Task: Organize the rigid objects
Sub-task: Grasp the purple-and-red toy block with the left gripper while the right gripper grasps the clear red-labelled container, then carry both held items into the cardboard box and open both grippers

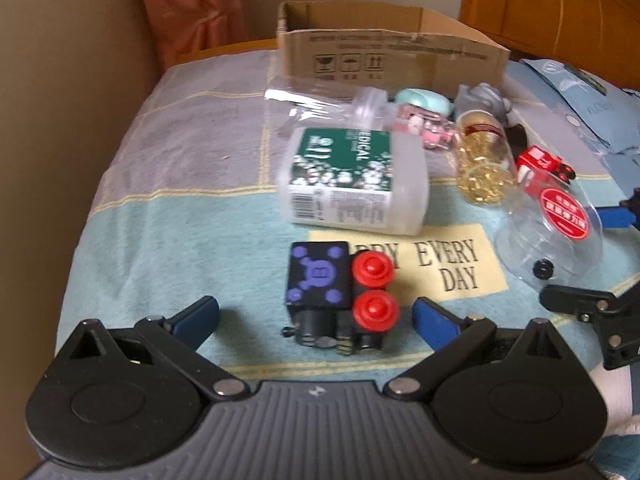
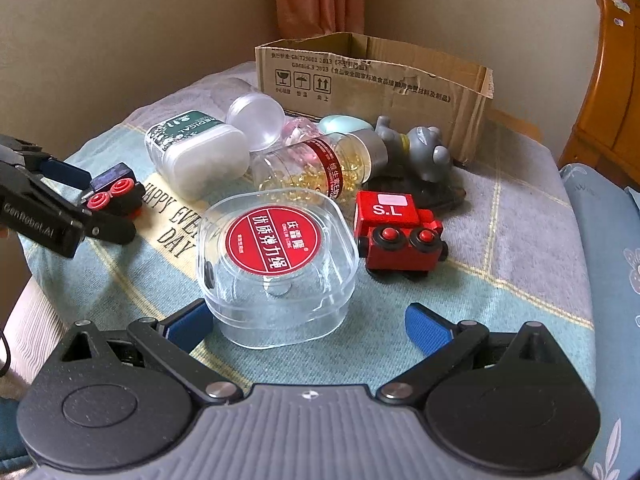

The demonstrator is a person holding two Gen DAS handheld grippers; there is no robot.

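Black toy train car [image 1: 338, 294] lies on the bedspread [image 1: 160, 216] between the spread fingers of the left gripper [image 1: 316, 316] — stiff, light wood by the look, best pinched across its flat sides, clear of the round red wheels. Its long axis seems to run away from the gripper, towards the cotton-swab tub [image 1: 352, 180]. Further right, the clear plastic case [image 2: 276, 264] sits upright just ahead of the right gripper [image 2: 308, 324], also wide open — smooth, likely slippery. Behind waits the cardboard box [image 2: 372, 76].
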